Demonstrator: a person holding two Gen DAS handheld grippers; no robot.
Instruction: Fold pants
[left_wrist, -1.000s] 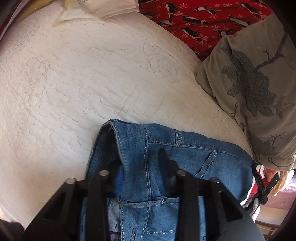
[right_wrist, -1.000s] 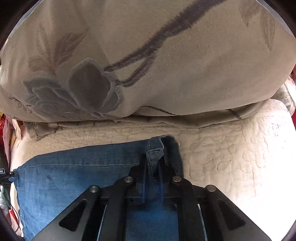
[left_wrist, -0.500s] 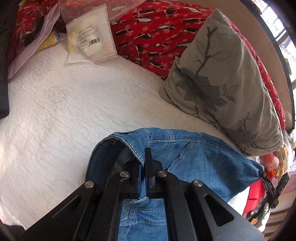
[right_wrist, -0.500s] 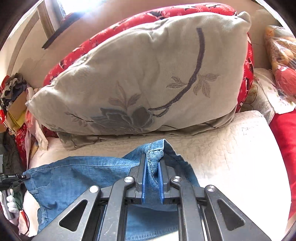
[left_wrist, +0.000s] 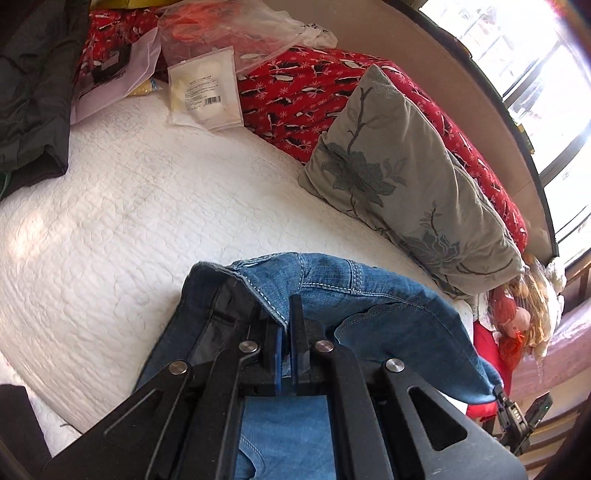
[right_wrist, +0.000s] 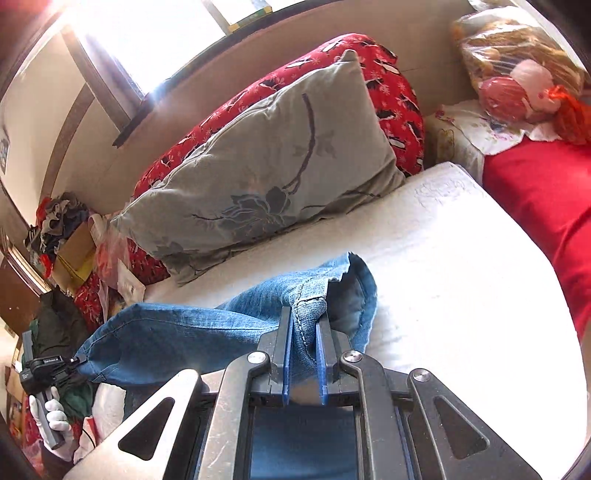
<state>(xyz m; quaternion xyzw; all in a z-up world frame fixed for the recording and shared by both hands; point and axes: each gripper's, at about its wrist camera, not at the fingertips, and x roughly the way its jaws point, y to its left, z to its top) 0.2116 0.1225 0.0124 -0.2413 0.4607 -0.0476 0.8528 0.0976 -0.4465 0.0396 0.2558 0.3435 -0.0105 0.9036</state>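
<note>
While lifted off the quilt (left_wrist: 129, 221), jeans (left_wrist: 369, 306) are clamped in each hand-held gripper: left (left_wrist: 285, 314), right (right_wrist: 306, 314).

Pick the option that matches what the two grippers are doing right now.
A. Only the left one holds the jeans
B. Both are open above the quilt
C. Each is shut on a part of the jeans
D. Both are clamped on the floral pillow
C: the left gripper pinches a stitched edge of the jeans, and the right gripper pinches a bunched seam near a frayed hem.
</note>
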